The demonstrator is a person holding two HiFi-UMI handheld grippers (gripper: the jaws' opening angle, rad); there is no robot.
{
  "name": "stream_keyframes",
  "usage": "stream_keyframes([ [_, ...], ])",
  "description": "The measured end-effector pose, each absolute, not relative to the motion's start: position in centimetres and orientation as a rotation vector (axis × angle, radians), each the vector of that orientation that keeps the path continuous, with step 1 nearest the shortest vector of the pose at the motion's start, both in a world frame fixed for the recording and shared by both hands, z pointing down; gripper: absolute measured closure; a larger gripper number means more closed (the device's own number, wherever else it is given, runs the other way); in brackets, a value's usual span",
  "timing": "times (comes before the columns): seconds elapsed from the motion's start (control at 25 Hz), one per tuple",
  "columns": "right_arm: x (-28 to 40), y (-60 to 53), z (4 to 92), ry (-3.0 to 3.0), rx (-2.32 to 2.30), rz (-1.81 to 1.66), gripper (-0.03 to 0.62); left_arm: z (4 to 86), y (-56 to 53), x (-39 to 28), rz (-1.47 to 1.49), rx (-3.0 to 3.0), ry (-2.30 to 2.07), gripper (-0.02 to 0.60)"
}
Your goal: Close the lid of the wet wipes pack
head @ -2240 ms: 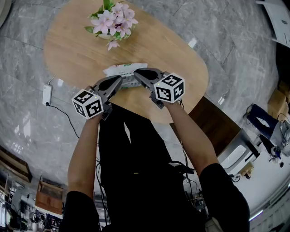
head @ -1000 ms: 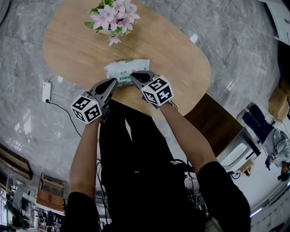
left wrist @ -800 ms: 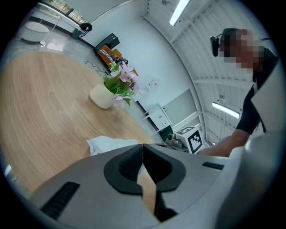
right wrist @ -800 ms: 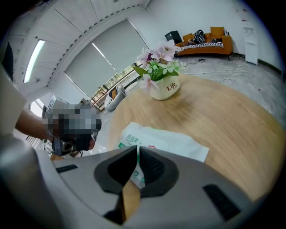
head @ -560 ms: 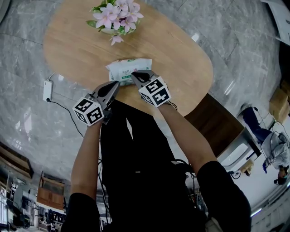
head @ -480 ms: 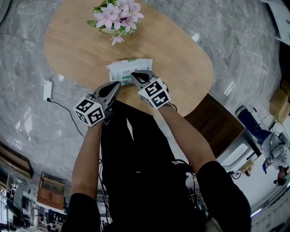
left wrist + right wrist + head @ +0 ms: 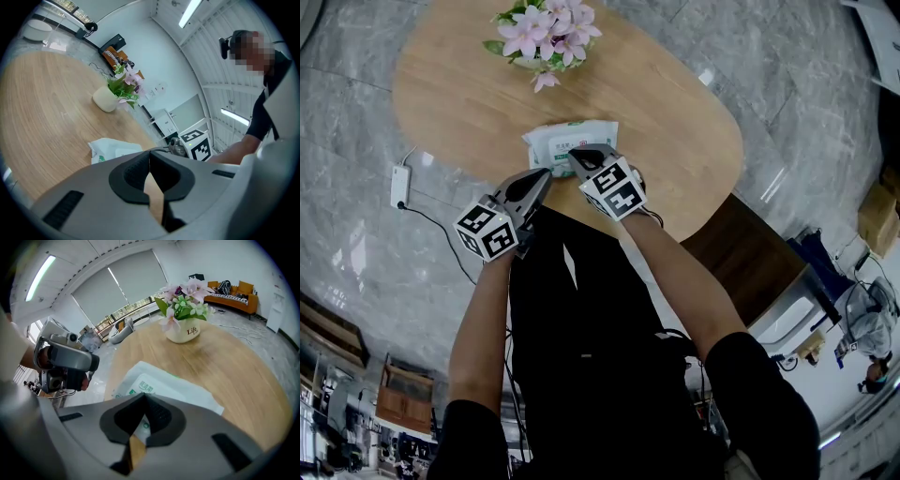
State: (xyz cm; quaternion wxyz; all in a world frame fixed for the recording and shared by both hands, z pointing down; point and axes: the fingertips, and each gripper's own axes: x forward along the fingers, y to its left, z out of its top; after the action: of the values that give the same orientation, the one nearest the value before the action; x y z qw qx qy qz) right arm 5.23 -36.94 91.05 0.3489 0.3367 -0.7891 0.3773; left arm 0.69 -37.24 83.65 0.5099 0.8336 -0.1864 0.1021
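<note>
The white wet wipes pack lies flat on the oval wooden table, near the front edge. Its lid looks flat against the top. My right gripper is shut and empty, its tips just over the pack's near edge. My left gripper is also shut and empty, a little short of the pack's near left corner. In the left gripper view the pack lies just beyond the closed tips of the left gripper.
A white pot of pink flowers stands at the far side of the table, seen too as the flower pot beyond the pack. A white power strip with its cable lies on the marble floor to the left.
Both grippers have drawn back slightly from the pack's top toward its near edge. In the last half second the right gripper has shifted a little left; the pack has stayed put.
</note>
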Motion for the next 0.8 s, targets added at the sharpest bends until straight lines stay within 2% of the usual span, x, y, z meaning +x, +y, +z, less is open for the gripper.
stream_keyframes([
  [0.36, 5.0, -37.1, 91.1, -2.046, 0.843, 0.836, 0.583, 83.6, -36.7, 0.5, 0.245, 2.003, -0.443, 0.565],
  [0.52, 5.0, -37.0, 90.9, -2.056, 0.861, 0.900, 0.583, 83.0, -36.6, 0.5, 0.242, 2.012, -0.437, 0.565],
  [0.8, 7.4, -37.5, 83.9, -2.193, 0.983, 0.867, 0.583, 78.2, -37.4, 0.7, 0.262, 2.092, -0.409, 0.565],
])
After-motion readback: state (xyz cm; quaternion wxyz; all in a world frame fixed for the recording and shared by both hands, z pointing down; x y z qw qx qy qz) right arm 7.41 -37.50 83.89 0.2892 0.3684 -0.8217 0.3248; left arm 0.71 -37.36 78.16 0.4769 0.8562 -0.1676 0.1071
